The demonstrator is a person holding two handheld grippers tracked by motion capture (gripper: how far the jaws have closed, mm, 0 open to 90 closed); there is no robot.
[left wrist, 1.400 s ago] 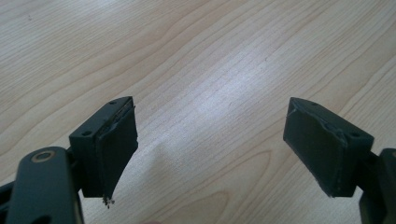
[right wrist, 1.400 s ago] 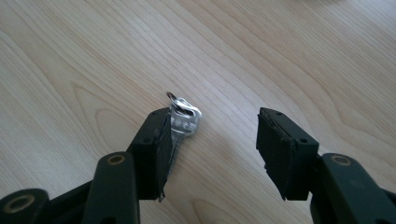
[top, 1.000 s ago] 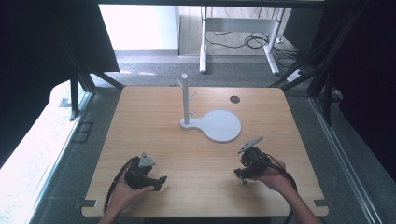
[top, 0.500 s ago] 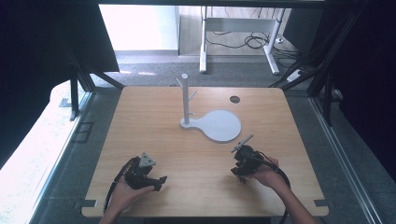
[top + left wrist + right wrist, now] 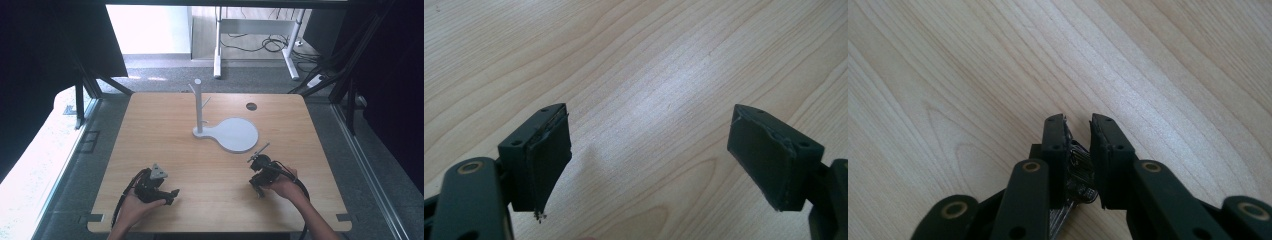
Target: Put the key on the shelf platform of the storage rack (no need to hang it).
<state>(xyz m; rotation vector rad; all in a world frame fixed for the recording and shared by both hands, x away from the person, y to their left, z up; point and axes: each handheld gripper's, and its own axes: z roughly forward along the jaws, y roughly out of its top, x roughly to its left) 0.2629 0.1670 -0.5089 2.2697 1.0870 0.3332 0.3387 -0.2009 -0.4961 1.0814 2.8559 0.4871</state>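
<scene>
My right gripper point(image 5: 1078, 122) points at the bare wooden table point(image 5: 948, 75). Its jaws have just been closing and now stand almost together, pressed on a small dark metal wire thing point(image 5: 1079, 172) lodged between them; what it is I cannot tell. From above, that gripper point(image 5: 256, 186) is held low over the table's front right. My left gripper point(image 5: 650, 117) is open wide with only wood grain between its pads point(image 5: 549, 155). In the high view it point(image 5: 172, 194) rests in a hand near the front left edge.
A white stand with a thin upright post point(image 5: 198, 107) and a round flat base point(image 5: 235, 134) sits mid-table, beyond both grippers. A small dark hole point(image 5: 251, 106) marks the tabletop behind it. Dark frame struts flank the table.
The right hand and its gripper have drifted slightly towards the front of the table and lower. The left gripper has stayed where it was.
</scene>
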